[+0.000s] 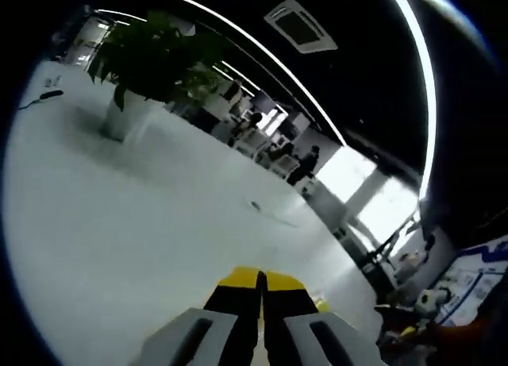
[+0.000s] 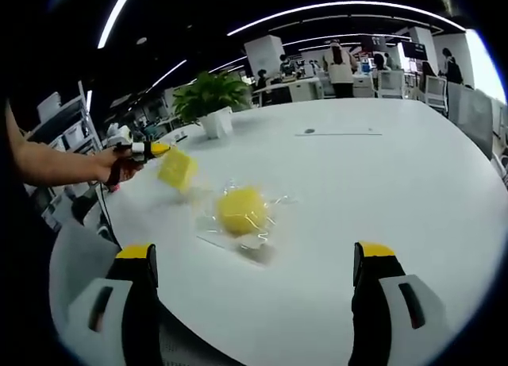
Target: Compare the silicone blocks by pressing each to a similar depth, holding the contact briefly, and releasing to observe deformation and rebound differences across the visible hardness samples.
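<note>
A round yellow silicone block lies on crinkled clear plastic on the white table. My right gripper is open, its yellow-tipped jaws spread wide just short of this block with nothing between them. A square yellow block sits tilted to the left. The left gripper, held in a person's hand, has its tip right at that block; I cannot tell if they touch. In the left gripper view the left gripper is shut, jaws pressed together over the table.
A potted plant stands on the table behind the blocks. A thin cable lies farther back. Shelving stands at the left, and desks, chairs and people fill the room behind.
</note>
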Demonstrator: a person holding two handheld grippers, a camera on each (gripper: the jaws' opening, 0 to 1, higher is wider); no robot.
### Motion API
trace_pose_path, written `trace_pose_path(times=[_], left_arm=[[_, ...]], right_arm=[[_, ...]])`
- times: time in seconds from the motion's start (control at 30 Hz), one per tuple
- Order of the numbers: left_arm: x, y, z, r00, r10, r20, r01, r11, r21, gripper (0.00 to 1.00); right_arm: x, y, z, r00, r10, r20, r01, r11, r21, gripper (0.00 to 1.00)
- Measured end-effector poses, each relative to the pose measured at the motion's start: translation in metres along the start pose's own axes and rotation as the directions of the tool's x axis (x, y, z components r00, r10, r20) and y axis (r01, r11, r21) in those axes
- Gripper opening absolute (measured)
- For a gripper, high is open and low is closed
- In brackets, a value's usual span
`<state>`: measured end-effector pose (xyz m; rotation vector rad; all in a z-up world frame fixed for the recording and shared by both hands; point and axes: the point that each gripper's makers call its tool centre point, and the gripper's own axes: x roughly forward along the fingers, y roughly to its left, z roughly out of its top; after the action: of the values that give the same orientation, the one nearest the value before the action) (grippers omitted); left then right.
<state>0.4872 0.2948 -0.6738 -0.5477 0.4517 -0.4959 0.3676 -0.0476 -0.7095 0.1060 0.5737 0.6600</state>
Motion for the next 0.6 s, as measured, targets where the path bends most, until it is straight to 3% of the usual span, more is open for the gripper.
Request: trace_pose_path(times=[0.1, 0.37, 0.6], left_arm=[[0.0, -0.011, 0.011, 1.0, -0.017, 0.008, 0.016, 0.998, 0.059, 0.0], [-0.004, -0.028, 0.048, 0.996, -0.049, 0.081, 0.042, 0.995, 0.089, 0.0], [-0.008, -0.041, 0.066, 0.992, -0.064, 0.111, 0.052, 0.993, 0.109, 0.0]], right_arm=[[-0.001, -0.001, 0.003, 1.0, 0.0, 0.004, 0.0, 1.0, -0.006, 0.96], [0.0, 0.0, 0.01, 1.0, 0.01, 0.012, -0.01, 1.0, -0.019, 0.96], [0.0, 0.001, 0.022, 0.999, 0.014, 0.049, -0.013, 1.0, -0.026, 0.96]])
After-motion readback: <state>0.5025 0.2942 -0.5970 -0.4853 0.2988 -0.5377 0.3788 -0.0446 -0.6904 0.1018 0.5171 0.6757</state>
